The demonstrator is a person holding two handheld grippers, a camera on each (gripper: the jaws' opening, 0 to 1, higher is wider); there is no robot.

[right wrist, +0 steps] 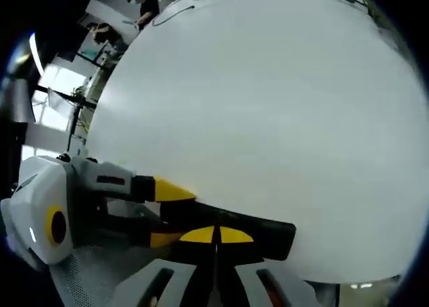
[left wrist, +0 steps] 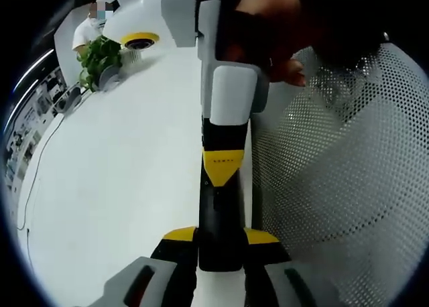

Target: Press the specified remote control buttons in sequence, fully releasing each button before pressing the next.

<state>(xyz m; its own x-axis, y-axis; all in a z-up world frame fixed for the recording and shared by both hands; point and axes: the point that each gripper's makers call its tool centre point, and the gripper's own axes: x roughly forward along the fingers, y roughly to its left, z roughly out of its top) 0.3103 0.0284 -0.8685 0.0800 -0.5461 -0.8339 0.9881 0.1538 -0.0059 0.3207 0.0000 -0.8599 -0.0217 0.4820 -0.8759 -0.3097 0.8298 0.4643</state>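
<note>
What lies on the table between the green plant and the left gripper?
Nothing: in the left gripper view the white table is bare between the plant and the left gripper holding the remote.

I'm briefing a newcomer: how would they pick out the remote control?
On the white table, beside the perforated white mesh, find the left gripper with yellow-tipped jaws. The remote control is the slim black bar clamped between them, the one plain black thing there, with the shut yellow tips of the right gripper over it.

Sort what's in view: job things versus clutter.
Job:
- remote
- left gripper holding it
- right gripper, jaws shut, tips at the remote

Lying about:
- plant
- white mesh panel
- cable on the table
</note>
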